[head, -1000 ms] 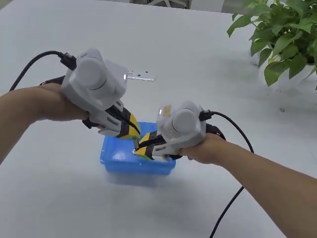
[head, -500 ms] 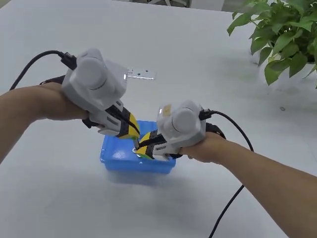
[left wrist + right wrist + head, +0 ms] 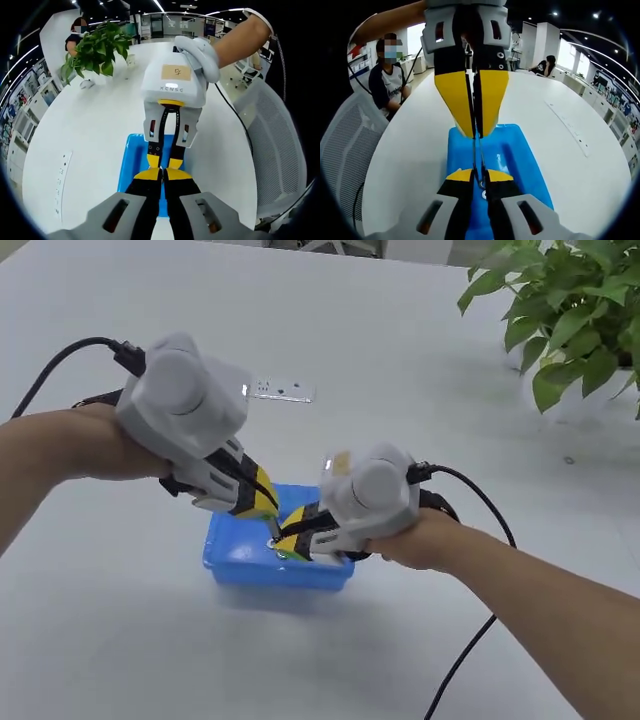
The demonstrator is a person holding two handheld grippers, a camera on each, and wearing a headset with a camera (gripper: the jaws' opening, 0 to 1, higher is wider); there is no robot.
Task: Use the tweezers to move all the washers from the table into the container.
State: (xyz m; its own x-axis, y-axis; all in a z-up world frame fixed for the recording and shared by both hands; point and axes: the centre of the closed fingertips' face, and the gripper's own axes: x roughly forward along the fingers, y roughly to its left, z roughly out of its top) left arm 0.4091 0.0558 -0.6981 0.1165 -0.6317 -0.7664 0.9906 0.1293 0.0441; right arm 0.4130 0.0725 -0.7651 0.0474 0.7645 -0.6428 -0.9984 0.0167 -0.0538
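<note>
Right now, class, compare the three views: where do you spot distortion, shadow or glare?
Head view: soft even light, no distortion, a faint shadow beside the blue container on the white table. Left gripper view: fisheye curves the table's edge; ceiling lights glare at the top. Right gripper view: the left gripper looms oversized; the tweezers read as a thin pale line.

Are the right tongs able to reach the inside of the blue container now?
Probably yes: the right tongs hover over the open blue container with nothing between; the left tongs only meet them at the tweezers.
</note>
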